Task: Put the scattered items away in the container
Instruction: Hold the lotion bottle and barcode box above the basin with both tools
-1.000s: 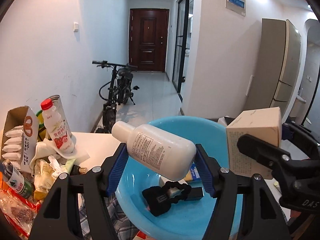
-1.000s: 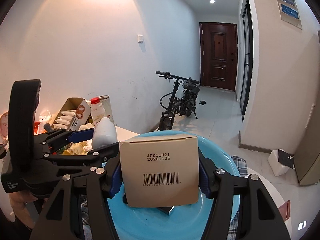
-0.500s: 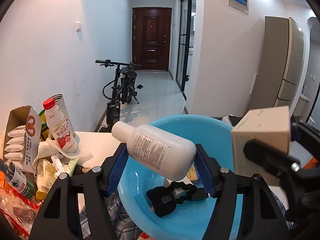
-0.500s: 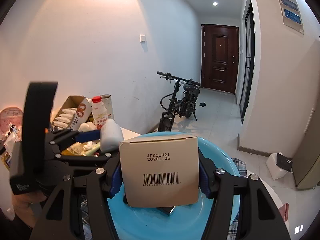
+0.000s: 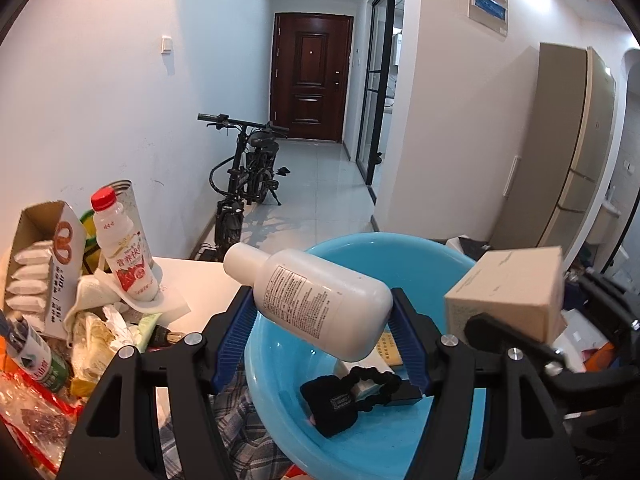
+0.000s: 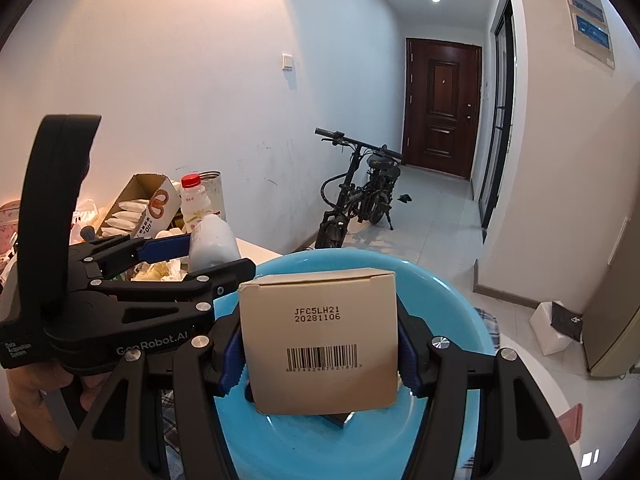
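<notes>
My left gripper (image 5: 322, 328) is shut on a white lotion bottle (image 5: 312, 300), held tilted above the blue basin (image 5: 360, 248). My right gripper (image 6: 320, 344) is shut on a tan cardboard box (image 6: 320, 336) with a barcode, held over the same basin (image 6: 460, 304). The box also shows in the left wrist view (image 5: 508, 288), to the right of the bottle. The bottle shows in the right wrist view (image 6: 210, 244), to the left of the box. A black hair tie (image 5: 344, 396) and small flat packs lie in the basin.
A red-capped drink bottle (image 5: 122, 252), an open carton of white packets (image 5: 40, 264), tissues and wrappers crowd the table's left side. Plaid cloth (image 5: 236, 420) lies under the basin. A bicycle (image 5: 244, 184) stands in the hallway beyond.
Both grippers have risen slightly over the basin, each keeping its hold. The box has shifted up and right in the left wrist view.
</notes>
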{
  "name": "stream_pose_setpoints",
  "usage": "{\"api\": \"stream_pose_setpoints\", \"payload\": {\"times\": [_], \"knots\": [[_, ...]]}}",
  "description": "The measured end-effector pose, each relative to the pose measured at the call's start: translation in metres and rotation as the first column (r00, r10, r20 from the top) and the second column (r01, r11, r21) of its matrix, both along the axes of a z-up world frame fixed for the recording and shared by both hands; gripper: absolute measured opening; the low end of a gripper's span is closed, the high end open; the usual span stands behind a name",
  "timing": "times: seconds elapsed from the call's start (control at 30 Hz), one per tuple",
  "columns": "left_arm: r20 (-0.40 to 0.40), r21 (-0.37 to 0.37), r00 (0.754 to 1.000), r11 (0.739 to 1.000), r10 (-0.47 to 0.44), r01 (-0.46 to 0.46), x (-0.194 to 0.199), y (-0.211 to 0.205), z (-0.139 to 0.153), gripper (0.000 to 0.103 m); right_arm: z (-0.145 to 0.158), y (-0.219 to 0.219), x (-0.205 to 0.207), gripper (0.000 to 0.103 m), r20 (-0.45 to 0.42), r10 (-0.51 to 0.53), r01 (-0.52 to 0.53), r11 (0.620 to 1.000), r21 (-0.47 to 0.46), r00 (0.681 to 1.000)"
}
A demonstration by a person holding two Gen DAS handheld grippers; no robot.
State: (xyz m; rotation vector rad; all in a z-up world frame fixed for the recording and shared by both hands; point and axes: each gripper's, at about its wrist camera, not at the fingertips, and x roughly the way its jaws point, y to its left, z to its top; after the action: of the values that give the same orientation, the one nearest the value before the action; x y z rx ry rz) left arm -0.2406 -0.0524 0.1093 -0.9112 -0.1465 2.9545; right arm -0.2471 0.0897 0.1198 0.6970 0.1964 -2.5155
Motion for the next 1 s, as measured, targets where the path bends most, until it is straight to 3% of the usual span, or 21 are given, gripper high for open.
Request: {"api": "stream_pose_setpoints", "payload": {"times": [0.53, 1.0], "knots": [[0.005, 0.006, 1.0, 1.0, -0.01, 0.01, 0.0003, -0.0005, -0.0009, 0.064, 0.0004, -0.0014, 0.0037, 0.063, -0.024, -0.028, 0.029, 0.998, 0.047, 0.999], [0.015, -0.001, 1.0, 1.0, -0.01, 0.01, -0.0019, 0.0041, -0.0028, 0.064, -0.0015, -0.0015, -0.0024, 0.063, 0.001, -0.026, 0.026, 0.999, 0.034, 1.0]]}}
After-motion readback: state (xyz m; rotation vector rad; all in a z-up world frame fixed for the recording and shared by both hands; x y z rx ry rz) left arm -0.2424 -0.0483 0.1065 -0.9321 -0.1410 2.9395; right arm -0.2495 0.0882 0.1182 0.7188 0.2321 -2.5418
